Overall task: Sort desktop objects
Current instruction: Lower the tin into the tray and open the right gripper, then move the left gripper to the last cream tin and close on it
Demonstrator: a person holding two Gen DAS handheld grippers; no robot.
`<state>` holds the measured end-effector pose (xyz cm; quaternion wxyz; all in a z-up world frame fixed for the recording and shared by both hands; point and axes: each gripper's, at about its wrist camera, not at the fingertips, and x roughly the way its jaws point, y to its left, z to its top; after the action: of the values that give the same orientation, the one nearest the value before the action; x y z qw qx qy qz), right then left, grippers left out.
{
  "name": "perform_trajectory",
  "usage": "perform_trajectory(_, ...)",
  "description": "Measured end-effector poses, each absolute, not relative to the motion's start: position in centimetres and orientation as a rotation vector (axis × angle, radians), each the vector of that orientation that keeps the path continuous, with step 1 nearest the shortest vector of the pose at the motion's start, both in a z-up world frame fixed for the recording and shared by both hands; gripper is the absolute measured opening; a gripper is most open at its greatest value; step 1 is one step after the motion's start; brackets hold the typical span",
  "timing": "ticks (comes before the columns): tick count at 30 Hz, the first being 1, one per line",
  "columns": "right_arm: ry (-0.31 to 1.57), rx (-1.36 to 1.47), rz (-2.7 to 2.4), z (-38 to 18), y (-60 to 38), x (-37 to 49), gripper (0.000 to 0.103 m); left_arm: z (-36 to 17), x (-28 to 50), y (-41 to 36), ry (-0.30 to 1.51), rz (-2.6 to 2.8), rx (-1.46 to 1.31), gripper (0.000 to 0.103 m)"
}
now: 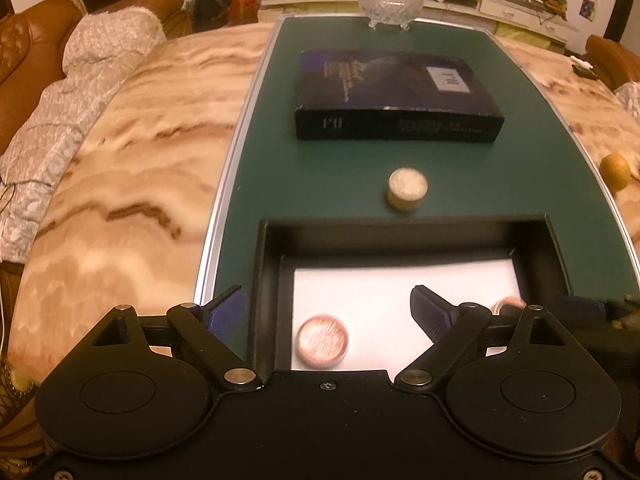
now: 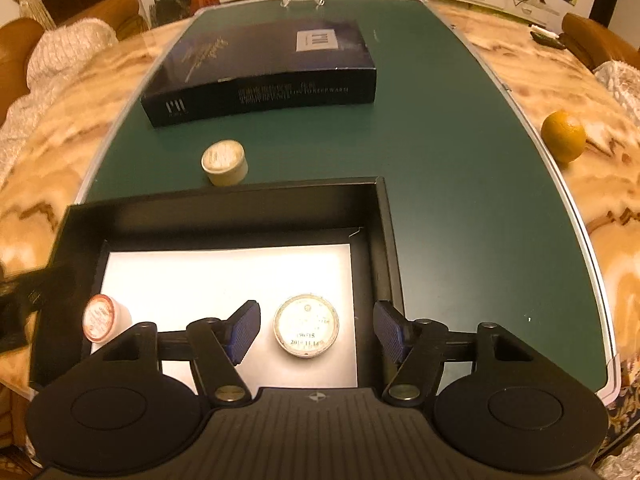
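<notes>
White-lidded tin (image 2: 306, 326) between spread jaws, black tray (image 2: 384, 240) wall — orange (image 2: 564, 136) aside

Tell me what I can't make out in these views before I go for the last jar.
- Box lid spine text: both views, too small or blurred.
- Second jar in tray: left wrist view, mostly behind the left gripper finger.
- Tray near wall: both views, hidden by gripper bodies.
- Red-lidded jar label: blurred.
</notes>
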<state>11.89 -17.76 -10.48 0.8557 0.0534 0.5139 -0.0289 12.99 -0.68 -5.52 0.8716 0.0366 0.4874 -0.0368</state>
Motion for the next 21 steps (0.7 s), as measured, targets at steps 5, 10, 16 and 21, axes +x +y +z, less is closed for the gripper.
perform_trajectory(5,1.042,0.143,-0.049,-9.5,-18.5,11.1,0.066,-5.6,14.9,-2.5,1.012,-0.088,0.085,0.090)
perform_trajectory(10,1.002,0.149,-0.064,-8.6,-19.2,10.0,0.068,-6.2,17.1,-4.2,1.016,-0.094,0.082,0.090)
perform_trajectory(16,1.001,0.195,-0.075,-8.8,-20.9,9.3,0.068,-7.7,19.9,-6.2,1.029,-0.100,0.098,0.090)
perform_trajectory(21,1.001,0.226,-0.081,-8.9,-22.2,9.0,0.068,-9.0,21.7,-7.0,1.042,-0.092,0.095,0.092)
